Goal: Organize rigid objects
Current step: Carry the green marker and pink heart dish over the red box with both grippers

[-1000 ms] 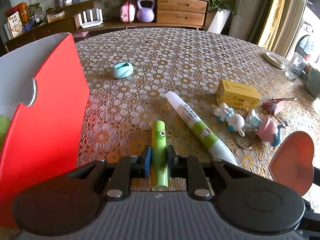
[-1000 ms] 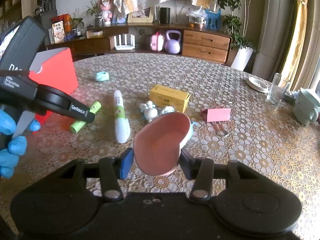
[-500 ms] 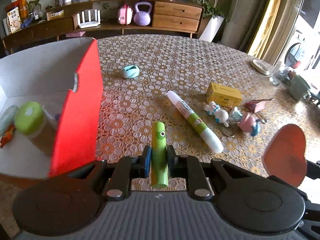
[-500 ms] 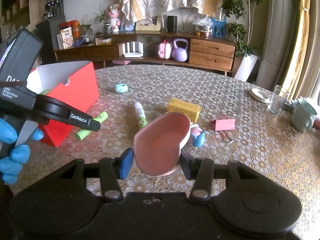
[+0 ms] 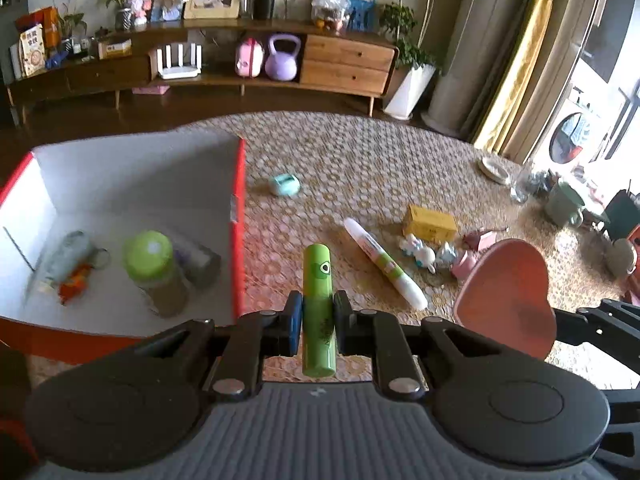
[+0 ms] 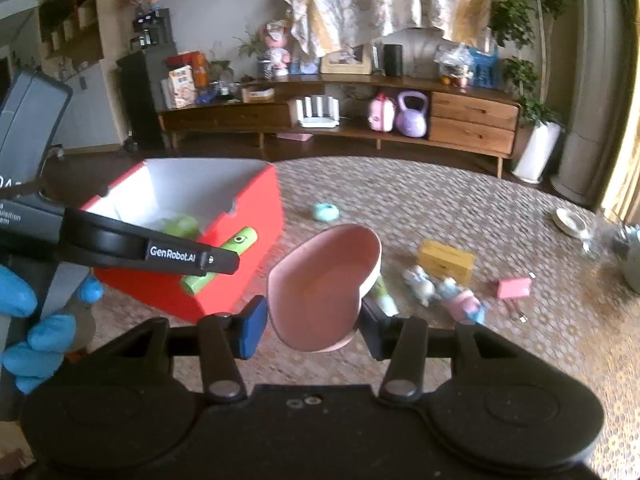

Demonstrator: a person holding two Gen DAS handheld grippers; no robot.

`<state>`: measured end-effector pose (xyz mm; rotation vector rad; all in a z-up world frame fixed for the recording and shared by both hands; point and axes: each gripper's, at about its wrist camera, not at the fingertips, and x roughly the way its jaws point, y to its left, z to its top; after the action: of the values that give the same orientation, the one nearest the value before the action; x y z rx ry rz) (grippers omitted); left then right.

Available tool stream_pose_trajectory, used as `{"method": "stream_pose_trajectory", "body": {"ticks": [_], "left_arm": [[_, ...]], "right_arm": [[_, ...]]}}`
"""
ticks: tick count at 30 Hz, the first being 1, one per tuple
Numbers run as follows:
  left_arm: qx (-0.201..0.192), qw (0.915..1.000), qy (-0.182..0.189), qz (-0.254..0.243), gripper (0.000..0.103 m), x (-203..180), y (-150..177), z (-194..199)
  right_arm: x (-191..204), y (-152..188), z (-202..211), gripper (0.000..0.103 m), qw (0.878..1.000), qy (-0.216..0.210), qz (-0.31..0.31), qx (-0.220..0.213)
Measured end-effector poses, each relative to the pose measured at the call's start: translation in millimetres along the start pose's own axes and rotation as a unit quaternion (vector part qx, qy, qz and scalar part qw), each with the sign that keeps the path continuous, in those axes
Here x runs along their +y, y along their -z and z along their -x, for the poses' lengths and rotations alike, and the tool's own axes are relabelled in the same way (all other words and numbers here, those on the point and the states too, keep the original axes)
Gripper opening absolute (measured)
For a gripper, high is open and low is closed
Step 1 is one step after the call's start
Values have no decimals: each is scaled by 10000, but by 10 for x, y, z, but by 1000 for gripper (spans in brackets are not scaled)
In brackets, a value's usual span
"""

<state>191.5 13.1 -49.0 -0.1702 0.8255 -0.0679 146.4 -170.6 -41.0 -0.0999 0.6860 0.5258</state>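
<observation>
My left gripper (image 5: 316, 322) is shut on a green marker tube (image 5: 317, 296) with a cartoon eye, held in the air just right of the red box (image 5: 239, 216). The same green marker tube (image 6: 224, 258) shows in the right wrist view in front of the red box (image 6: 240, 280). My right gripper (image 6: 312, 320) is shut on a pink heart-shaped dish (image 6: 324, 284), lifted over the table; the pink heart-shaped dish (image 5: 506, 296) appears at the right of the left wrist view. Inside the box lie a green-capped bottle (image 5: 152, 268) and a few small items.
On the patterned tablecloth lie a white-green pen (image 5: 384, 268), a teal tape dispenser (image 5: 285, 185), a yellow box (image 5: 430, 224), small figurines (image 5: 420, 252) and a pink block (image 6: 514, 287). A glass, plate and mug stand at the far right edge. A gloved hand (image 6: 24, 320) holds the left gripper.
Both grippers have risen with their objects. The left gripper moved toward the box, whose inside has come into view; the table objects now look smaller and farther away.
</observation>
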Motion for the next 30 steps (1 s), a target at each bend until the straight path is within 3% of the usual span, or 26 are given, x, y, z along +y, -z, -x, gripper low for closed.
{"method": "stream_pose_trajectory", "body": {"ticks": [8, 17, 30], "left_arm": [[-306, 9994, -146, 31, 16, 386, -210, 262], [-436, 9969, -631, 184, 16, 1007, -398, 322], [-113, 9884, -1489, 277, 16, 1799, -586, -167]], "right_arm": [[393, -337, -179, 49, 9992, -241, 307, 13], [724, -647, -565, 50, 9974, -442, 544, 184], [1021, -965, -1454, 50, 9950, -291, 704, 642]]}}
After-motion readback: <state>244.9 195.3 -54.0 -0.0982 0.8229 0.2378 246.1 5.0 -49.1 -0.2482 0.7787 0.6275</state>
